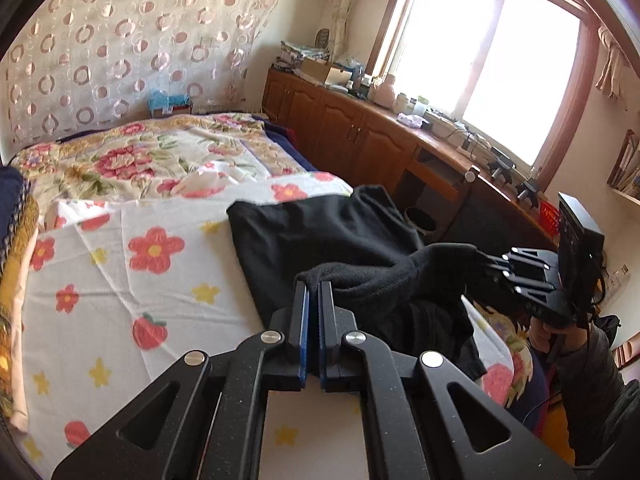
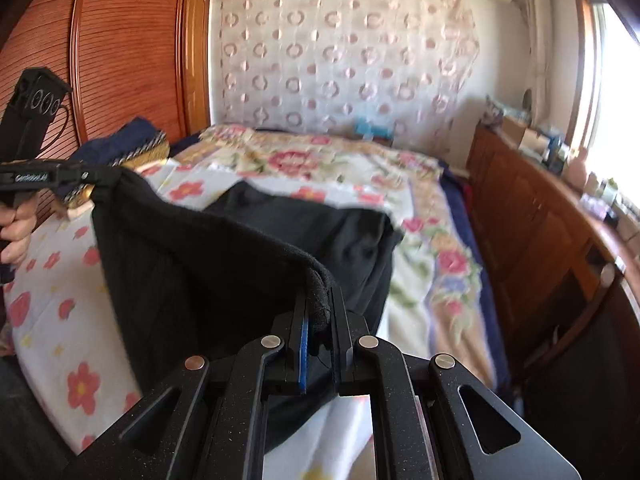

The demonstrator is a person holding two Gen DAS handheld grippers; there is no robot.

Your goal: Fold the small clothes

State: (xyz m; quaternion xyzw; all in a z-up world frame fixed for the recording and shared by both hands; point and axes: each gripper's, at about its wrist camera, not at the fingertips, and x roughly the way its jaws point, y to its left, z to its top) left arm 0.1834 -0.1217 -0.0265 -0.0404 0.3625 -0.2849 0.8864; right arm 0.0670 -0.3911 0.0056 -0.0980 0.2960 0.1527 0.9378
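Observation:
A black garment [image 1: 320, 228] lies on the flowered bed sheet [image 1: 120, 280], its near edge lifted. My left gripper [image 1: 314, 286] is shut on one corner of that edge. My right gripper [image 1: 486, 266] shows at the right in the left wrist view, shut on the other corner. In the right wrist view the black garment [image 2: 224, 272] hangs stretched between my right gripper [image 2: 320, 300], shut on its hem, and my left gripper [image 2: 96, 176] at the far left. The rest of the garment rests on the bed.
A wooden cabinet [image 1: 360, 128] with clutter on top runs along the bed's right side under the window [image 1: 480, 60]. Folded dark and yellow cloth [image 2: 132, 140] lies at the bed's left by a wooden wardrobe [image 2: 120, 40]. A floral quilt [image 1: 140, 152] covers the far bed.

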